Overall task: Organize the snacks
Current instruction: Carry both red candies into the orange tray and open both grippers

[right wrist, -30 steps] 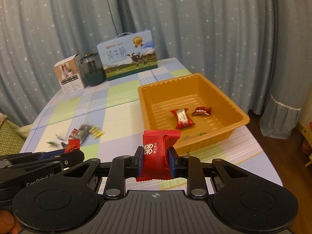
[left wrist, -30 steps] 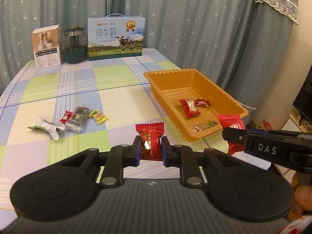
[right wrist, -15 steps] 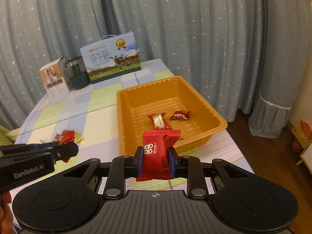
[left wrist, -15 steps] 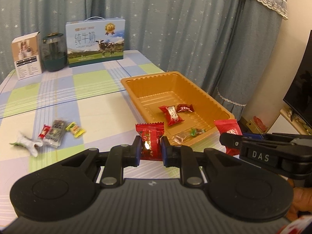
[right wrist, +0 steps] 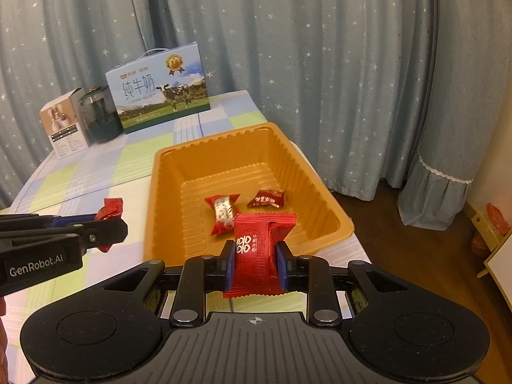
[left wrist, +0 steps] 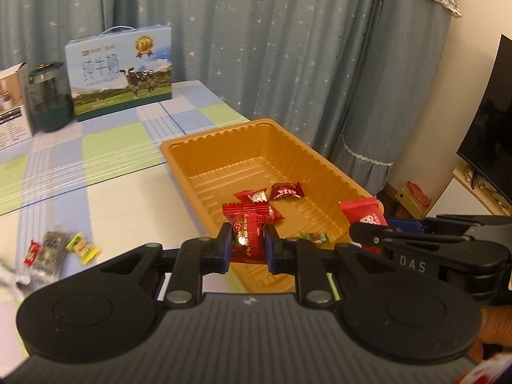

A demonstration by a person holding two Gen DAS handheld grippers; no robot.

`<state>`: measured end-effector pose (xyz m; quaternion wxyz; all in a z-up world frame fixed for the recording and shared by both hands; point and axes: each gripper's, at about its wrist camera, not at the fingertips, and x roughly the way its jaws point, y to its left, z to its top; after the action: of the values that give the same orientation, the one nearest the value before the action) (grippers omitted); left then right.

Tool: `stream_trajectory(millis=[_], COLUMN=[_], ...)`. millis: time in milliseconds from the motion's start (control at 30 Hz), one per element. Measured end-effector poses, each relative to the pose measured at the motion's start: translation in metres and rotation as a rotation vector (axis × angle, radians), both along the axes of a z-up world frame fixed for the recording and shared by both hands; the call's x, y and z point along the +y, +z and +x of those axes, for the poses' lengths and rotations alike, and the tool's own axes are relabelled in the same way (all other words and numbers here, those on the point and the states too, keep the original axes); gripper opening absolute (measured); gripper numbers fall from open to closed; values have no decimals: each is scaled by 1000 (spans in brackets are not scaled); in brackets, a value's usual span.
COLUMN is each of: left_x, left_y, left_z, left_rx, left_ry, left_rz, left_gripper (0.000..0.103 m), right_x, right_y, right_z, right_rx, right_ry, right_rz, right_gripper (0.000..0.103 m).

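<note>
My left gripper point(left wrist: 246, 240) is shut on a small red candy point(left wrist: 248, 228), held over the near left rim of the orange tray point(left wrist: 179, 160). My right gripper point(right wrist: 252, 256) is shut on a larger red snack packet point(right wrist: 256, 249), held over the tray's near rim point(right wrist: 150, 224). The tray holds two red wrapped candies point(right wrist: 222, 212) point(right wrist: 267, 199) and a clear-wrapped one with green point(left wrist: 315, 238). Each gripper shows in the other's view: the right gripper point(left wrist: 368, 230) at the right, the left gripper point(right wrist: 110, 224) at the left.
Several loose snacks point(left wrist: 57, 249) lie on the checked tablecloth at the left. A milk carton box point(left wrist: 120, 70), a dark jar point(left wrist: 48, 96) and a small white box point(left wrist: 11, 102) stand at the table's far edge. Curtains hang behind; a TV point(left wrist: 489, 134) stands to the right.
Both grippers have moved forward and right toward the tray with their snacks still held. The tray now looks nearer and more central in both views.
</note>
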<state>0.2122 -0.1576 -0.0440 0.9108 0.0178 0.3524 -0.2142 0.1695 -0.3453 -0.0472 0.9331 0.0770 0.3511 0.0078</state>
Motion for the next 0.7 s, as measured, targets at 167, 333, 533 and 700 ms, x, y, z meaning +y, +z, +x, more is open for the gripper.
stream_trajectory(millis=[167,333,533,700], left_x=[-12,-21,-27,-30], left_y=[-10,-19,-26,-29], left_z=[25,45,64,73], left_rx=[14,24,34,40], left_ry=[-15,-24,-24,-26], left_rz=[6,16,27,33], left_gripper=[19,19,19,19], right_x=[-8,-11,-12,-12], right_y=[-5,-8,-13,-18], right_z=[26,46,64,72], right_rx=[4,9,18,32], right_ry=[9,26,36,36], right_rz=[2,-12,-32,-40], right_gripper=[27,27,27,27])
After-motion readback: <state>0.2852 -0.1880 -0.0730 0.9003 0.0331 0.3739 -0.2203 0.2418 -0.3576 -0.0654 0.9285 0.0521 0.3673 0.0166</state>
